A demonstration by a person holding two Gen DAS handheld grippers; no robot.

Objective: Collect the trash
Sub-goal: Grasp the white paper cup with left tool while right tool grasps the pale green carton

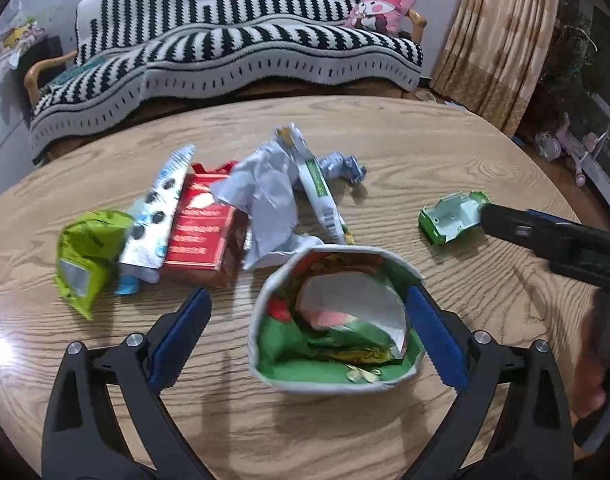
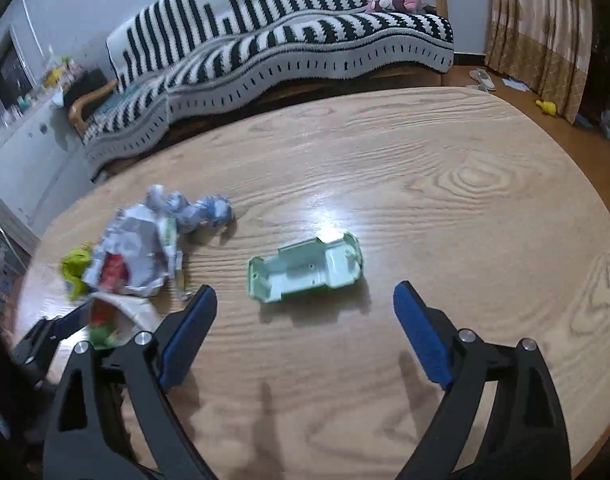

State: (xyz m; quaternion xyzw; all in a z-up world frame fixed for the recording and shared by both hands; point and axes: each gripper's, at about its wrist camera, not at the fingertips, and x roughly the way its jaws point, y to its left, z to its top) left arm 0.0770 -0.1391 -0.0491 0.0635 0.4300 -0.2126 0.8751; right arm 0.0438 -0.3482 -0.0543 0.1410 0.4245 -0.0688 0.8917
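Half the green bag (image 2: 101, 320) hides behind right claw (image 2: 305, 304).

My left tool (image 1: 309, 332) pointed down at a slant with its two blue fingers (image 1: 181, 336) spread wide apart. My right tool (image 2: 305, 336) also tipped down, and its fingers (image 2: 421, 340) stood wide open with nothing pressed between them. My hand (image 1: 601, 364) held the right tool's handle.

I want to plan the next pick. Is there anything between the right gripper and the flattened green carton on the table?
Nothing visible. In the right wrist view the right gripper stands open, and only bare table lies between its fingers and the green carton. The pile of wrappers sits off to the carton's left side, apart from it.
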